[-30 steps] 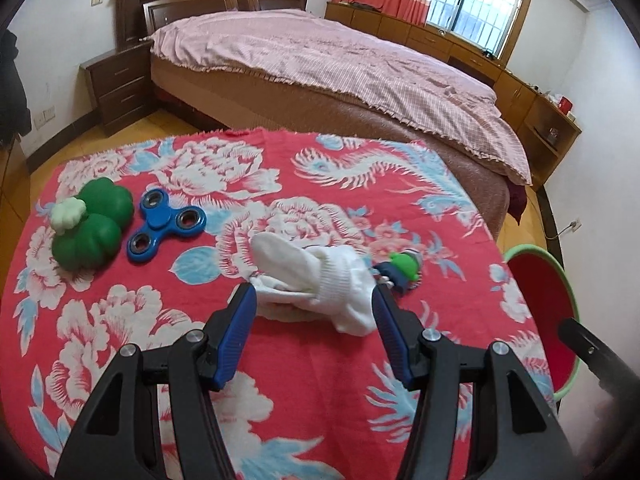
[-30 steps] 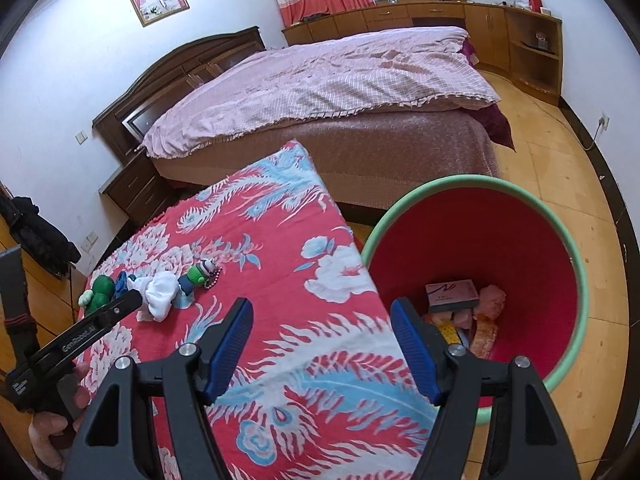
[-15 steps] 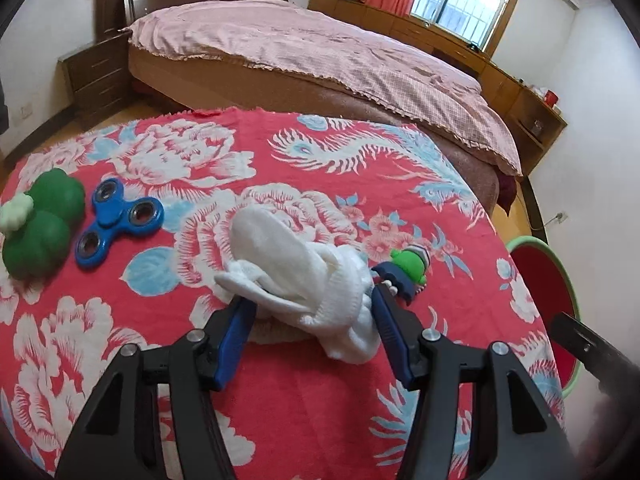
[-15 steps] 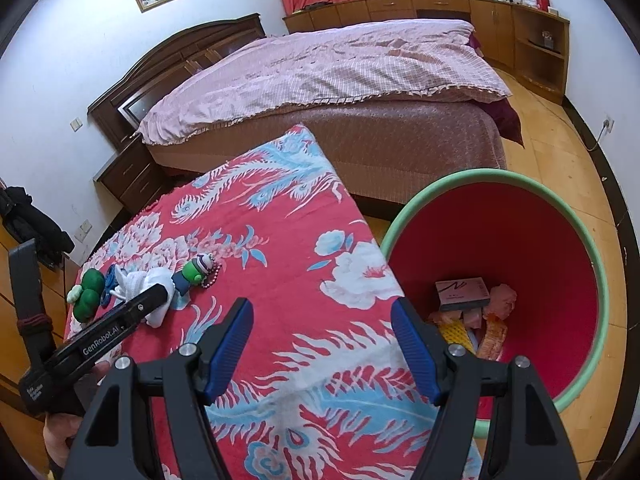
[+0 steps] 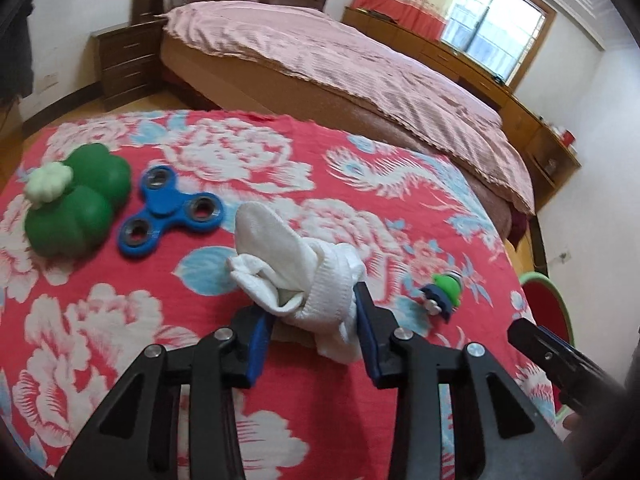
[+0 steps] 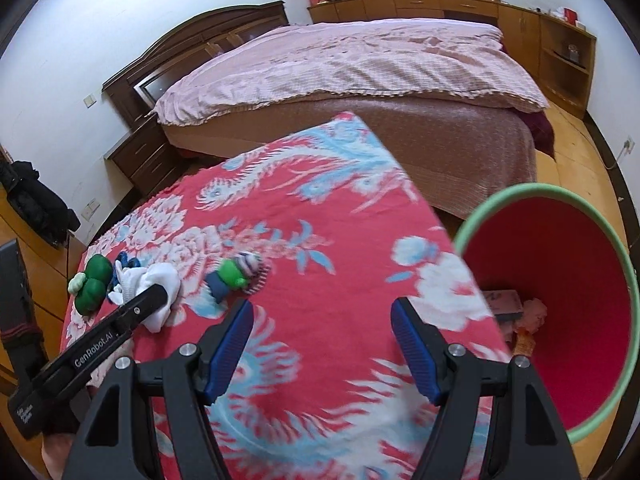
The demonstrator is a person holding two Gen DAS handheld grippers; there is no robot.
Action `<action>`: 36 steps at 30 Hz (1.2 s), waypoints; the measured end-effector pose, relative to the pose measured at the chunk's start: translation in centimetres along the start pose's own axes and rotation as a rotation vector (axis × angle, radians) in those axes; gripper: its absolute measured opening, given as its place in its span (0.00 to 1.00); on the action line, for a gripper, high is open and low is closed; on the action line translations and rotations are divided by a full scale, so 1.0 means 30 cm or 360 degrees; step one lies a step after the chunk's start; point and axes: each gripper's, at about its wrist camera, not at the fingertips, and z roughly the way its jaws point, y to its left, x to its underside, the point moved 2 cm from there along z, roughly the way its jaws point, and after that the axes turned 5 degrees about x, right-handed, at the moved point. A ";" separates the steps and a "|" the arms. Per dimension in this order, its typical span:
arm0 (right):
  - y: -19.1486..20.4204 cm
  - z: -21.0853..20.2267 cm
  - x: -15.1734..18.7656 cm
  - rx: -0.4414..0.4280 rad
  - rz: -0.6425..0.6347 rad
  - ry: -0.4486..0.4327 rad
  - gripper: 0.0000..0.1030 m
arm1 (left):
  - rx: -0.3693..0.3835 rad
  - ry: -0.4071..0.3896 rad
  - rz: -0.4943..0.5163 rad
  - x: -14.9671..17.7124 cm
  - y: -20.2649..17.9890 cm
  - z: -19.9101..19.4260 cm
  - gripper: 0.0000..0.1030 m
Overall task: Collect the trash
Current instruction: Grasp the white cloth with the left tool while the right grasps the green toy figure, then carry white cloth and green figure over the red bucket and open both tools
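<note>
— What's the left gripper [image 5: 314,326] got hold of there?

— A white sock [image 5: 298,276], bunched up soft. Ribbed cuff toward the gripper, the smooth toe end poking up and away toward eleven o'clock. The blue pads [image 5: 366,320] are pressed in on the cuff from both sides, so the jaws are closed down to the thickness of the cloth.

— Is it off the table?

— Hard to say for certain. It sits over the red flowered cloth [image 5: 120,332] near the middle of the table, and the free end droops below the fingers.

— What else is up there?

— A blue fidget spinner [image 5: 170,212] at about ten o'clock from the sock, a green rounded toy [image 5: 76,204] just beyond it, touching or nearly so. A little green and blue figure [image 5: 444,292] at three o'clock, apart from the sock.

— And the other hand?

— The right gripper [image 6: 322,348] is spread wide over the near edge of the cloth, nothing between its fingers. The red bin with the green rim [image 6: 624,264] stands on the floor off to its three o'clock, some scraps at the bottom.

— Anything changed in the last second?

— Yes. A second ago the left jaws were wide apart with the sock lying loose between them; now they've squeezed in on it. The right gripper has swung leftward, so the bin sits further to the edge of its view.
</note>
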 end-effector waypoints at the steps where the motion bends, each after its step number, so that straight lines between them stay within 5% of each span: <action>1: 0.014 0.007 -0.004 -0.0002 -0.0008 -0.0001 0.72 | -0.0015 -0.0009 -0.0009 -0.002 0.007 -0.005 0.38; 18: 0.206 0.145 -0.034 -0.0014 -0.0151 0.0018 0.58 | -0.0128 -0.0100 -0.0104 -0.039 0.085 -0.053 0.38; 25: 0.236 0.129 -0.030 -0.0053 -0.0216 -0.0032 0.30 | -0.0126 -0.0088 -0.0093 -0.037 0.083 -0.051 0.38; 36: 0.189 0.042 -0.026 -0.0111 -0.0174 -0.0117 0.30 | -0.0113 -0.0093 -0.0053 -0.032 0.057 -0.058 0.38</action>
